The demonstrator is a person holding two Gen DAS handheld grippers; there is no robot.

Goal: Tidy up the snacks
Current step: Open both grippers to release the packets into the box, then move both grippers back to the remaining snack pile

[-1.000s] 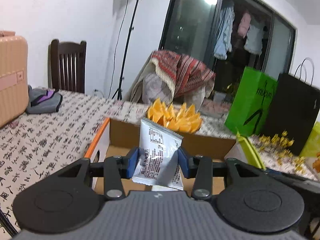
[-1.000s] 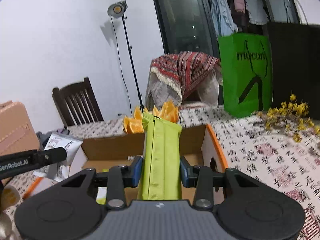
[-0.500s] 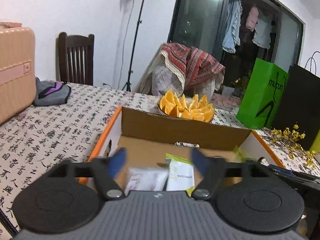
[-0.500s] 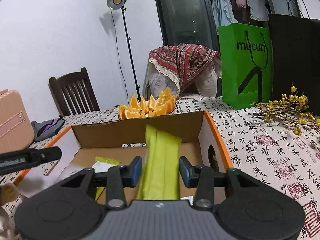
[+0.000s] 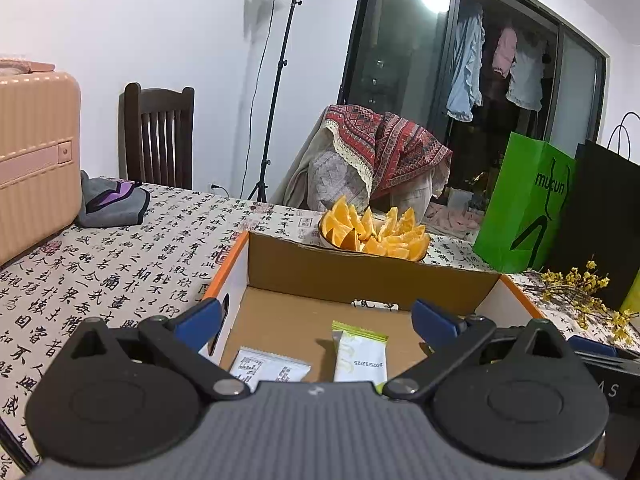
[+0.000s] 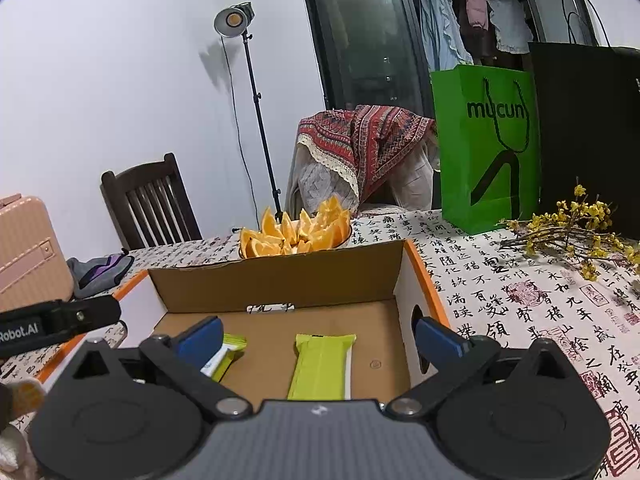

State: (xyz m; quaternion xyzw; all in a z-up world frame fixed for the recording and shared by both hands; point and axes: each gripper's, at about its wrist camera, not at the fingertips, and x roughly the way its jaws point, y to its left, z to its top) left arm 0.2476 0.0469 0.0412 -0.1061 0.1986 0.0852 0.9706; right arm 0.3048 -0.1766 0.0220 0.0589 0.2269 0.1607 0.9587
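Calligraphy tablecloth (image 5: 120,264), cardboard box (image 6: 280,280); both grippers' jaws opening wide, gripping nothing, snacks below

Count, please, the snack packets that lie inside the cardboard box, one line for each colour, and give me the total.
white and grey packet: 1
white packet with a green end: 1
all-green packet: 1
Total: 3, all lying flat on the floor of the cardboard box
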